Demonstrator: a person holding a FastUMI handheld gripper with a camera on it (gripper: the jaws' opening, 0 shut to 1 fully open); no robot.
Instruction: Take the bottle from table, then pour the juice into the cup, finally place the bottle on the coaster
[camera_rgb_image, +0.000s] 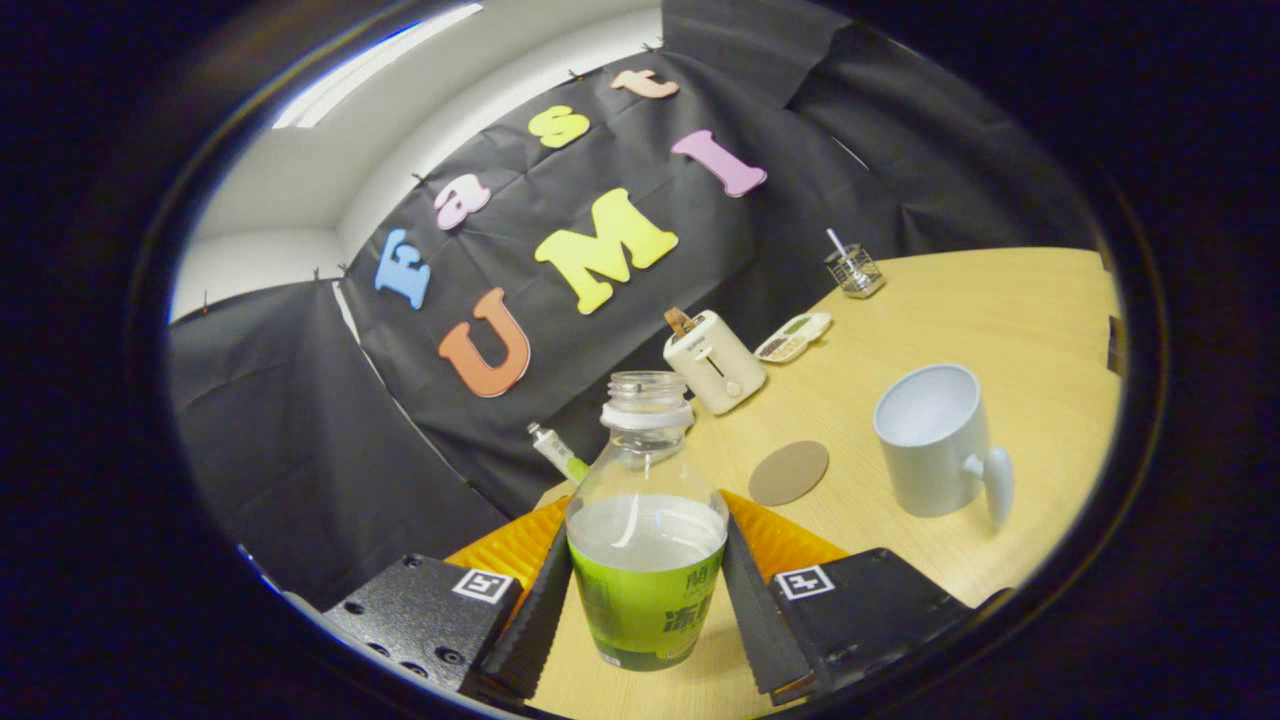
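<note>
Firmly between fingers (560, 610): bottle (647, 540).

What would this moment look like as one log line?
gripper: shut on bottle | bottle: uncapped, upright | cup: beyond, right | coaster: bare | pour: not begun

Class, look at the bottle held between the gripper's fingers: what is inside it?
The bottle, uncapped and clamped by the gripper, holds pale liquid up to about mid-height, with clear space above. Its green label hides the lower contents.
</note>
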